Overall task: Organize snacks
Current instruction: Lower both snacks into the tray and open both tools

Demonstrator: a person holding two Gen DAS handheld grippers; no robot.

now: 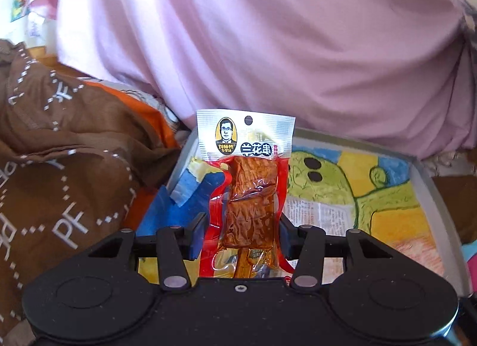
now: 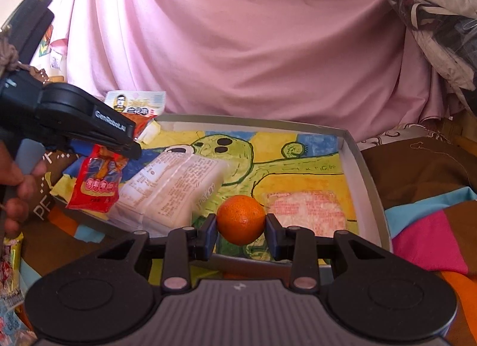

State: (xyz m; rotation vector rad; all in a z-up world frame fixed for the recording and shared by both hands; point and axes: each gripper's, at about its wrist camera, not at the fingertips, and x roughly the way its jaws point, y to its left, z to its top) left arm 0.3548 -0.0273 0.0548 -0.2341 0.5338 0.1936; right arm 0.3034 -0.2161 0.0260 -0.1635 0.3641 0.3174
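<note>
In the left wrist view my left gripper [image 1: 241,228] is shut on a clear-and-red packet of brown tofu skewer [image 1: 250,194]. The packet stands upright over the left end of a shallow grey tray [image 1: 429,194] lined with a cartoon drawing. The right wrist view shows the same packet [image 2: 95,188] hanging from the left gripper [image 2: 132,147] at the tray's left edge. My right gripper [image 2: 241,226] is shut on a small orange [image 2: 241,217] low over the front of the tray [image 2: 369,185]; whether the orange touches the tray floor is hidden.
Inside the tray lie a large white packet [image 2: 173,185] and a pale pink-white packet [image 2: 307,211]. Pink cloth [image 2: 238,47] hangs behind. Brown lettered fabric [image 1: 59,167] lies left, colourful bedding [image 2: 426,244] right. More snack packets [image 2: 10,256] sit at lower left beside a hand [image 2: 18,191].
</note>
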